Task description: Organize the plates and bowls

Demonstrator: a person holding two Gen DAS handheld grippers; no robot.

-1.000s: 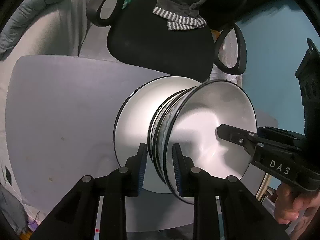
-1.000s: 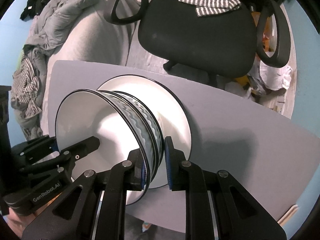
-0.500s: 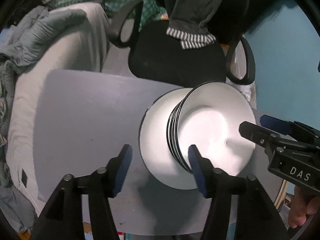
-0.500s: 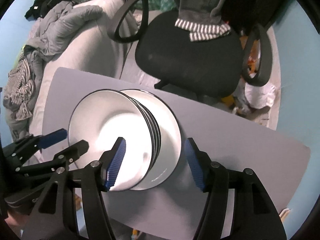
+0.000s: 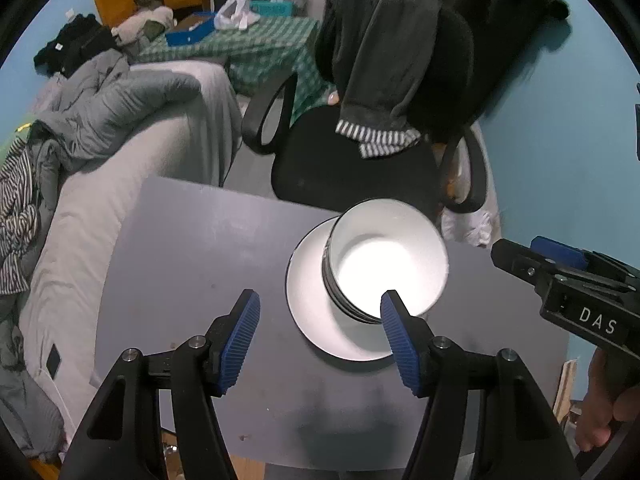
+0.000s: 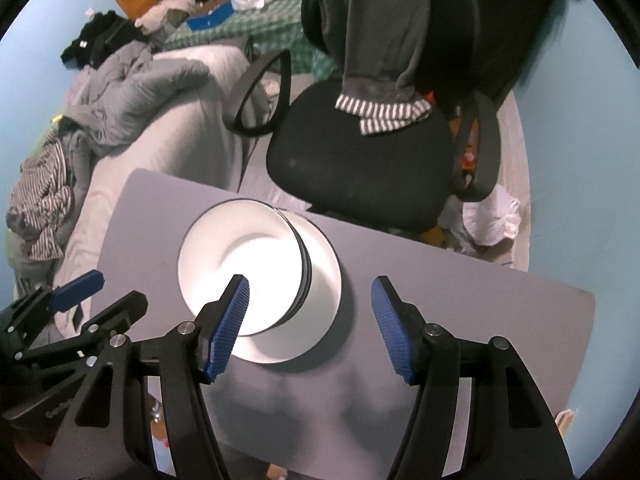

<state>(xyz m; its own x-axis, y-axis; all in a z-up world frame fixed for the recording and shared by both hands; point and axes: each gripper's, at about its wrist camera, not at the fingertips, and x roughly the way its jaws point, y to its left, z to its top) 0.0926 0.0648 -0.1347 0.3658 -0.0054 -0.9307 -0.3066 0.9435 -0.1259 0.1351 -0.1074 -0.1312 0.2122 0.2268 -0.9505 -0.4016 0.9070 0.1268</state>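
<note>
White bowls (image 5: pixel 386 268), nested in a short stack, sit on a white plate (image 5: pixel 312 312) on the grey surface (image 5: pixel 192 264), toward the edge nearest the black office chair (image 5: pixel 352 168). Both claws hang above the stack with nothing between their pads: the left claw (image 5: pixel 320 336) has just been opening and stands wide apart, and the right claw (image 6: pixel 308 324) likewise, its blue pads straddling the plate's near rim without touching it.

The risk now lies in the stack itself. It looks tall for its footprint and sits off-centre on the plate, leaning toward the chair side. A low or careless sweep by either claw could clip the top rim and tip the bowls. The glazed ware would probably slide easily on this smooth surface, and the far edge is close.
</note>
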